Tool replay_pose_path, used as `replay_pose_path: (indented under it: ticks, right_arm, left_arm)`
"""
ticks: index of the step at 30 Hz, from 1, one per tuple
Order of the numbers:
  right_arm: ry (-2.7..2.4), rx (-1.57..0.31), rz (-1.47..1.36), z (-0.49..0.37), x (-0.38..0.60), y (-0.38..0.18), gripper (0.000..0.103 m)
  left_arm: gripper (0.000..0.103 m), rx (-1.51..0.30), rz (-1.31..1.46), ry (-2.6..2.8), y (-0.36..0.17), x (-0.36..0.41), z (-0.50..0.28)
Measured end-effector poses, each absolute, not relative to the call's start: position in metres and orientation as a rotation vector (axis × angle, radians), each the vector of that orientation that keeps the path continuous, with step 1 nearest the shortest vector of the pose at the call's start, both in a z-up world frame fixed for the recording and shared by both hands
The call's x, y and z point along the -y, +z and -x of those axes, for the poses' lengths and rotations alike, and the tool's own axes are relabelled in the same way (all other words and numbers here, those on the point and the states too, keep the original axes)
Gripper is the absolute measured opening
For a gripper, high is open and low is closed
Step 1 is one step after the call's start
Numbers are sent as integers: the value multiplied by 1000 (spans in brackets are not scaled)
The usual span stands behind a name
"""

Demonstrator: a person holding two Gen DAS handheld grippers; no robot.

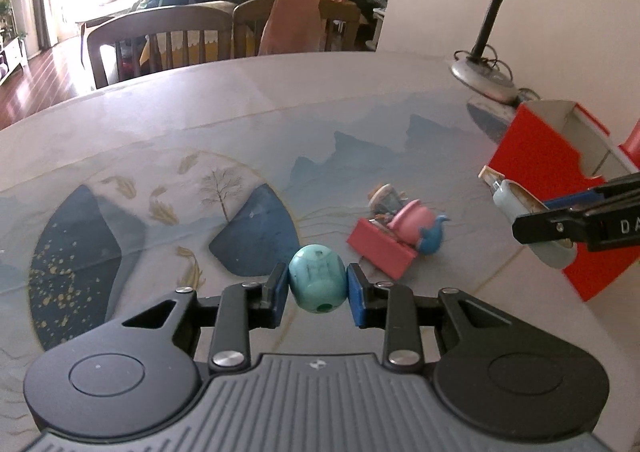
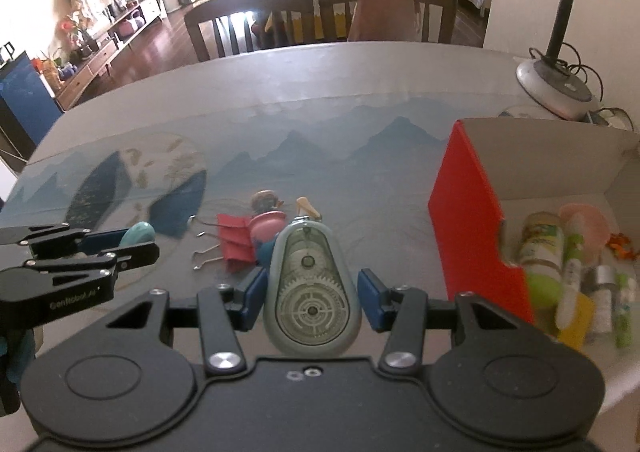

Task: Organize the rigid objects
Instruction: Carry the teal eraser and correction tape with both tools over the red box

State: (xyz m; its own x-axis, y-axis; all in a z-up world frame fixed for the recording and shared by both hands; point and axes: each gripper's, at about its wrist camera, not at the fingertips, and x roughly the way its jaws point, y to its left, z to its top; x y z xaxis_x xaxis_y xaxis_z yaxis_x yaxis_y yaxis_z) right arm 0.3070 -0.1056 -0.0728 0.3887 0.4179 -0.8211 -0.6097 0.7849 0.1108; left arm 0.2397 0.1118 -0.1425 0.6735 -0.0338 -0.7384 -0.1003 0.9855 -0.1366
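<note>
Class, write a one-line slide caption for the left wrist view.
Left claw grips a turquoise egg-shaped toy above the patterned table; red box at right.

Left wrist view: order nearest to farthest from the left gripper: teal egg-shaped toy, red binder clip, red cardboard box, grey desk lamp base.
1. Teal egg-shaped toy, clamped in the left gripper.
2. Red binder clip, just beyond, slightly right, on the table.
3. Red cardboard box, far right.
4. Grey desk lamp base, back right, behind the box.

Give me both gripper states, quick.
Left gripper: closed on the teal egg-shaped toy.
Right gripper: closed on the grey correction tape dispenser.
</note>
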Motion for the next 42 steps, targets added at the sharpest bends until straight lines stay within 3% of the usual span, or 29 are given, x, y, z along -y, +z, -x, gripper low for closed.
replay_pose_path:
  ticks: [19, 42]
  right_arm:
    - [665, -905, 154, -297, 185, -9, 49]
    - [585, -892, 82, -376, 317, -13, 49]
  left_arm:
    - [31, -743, 139, -57, -54, -33, -219]
    - [31, -761, 83, -146, -42, 104, -289]
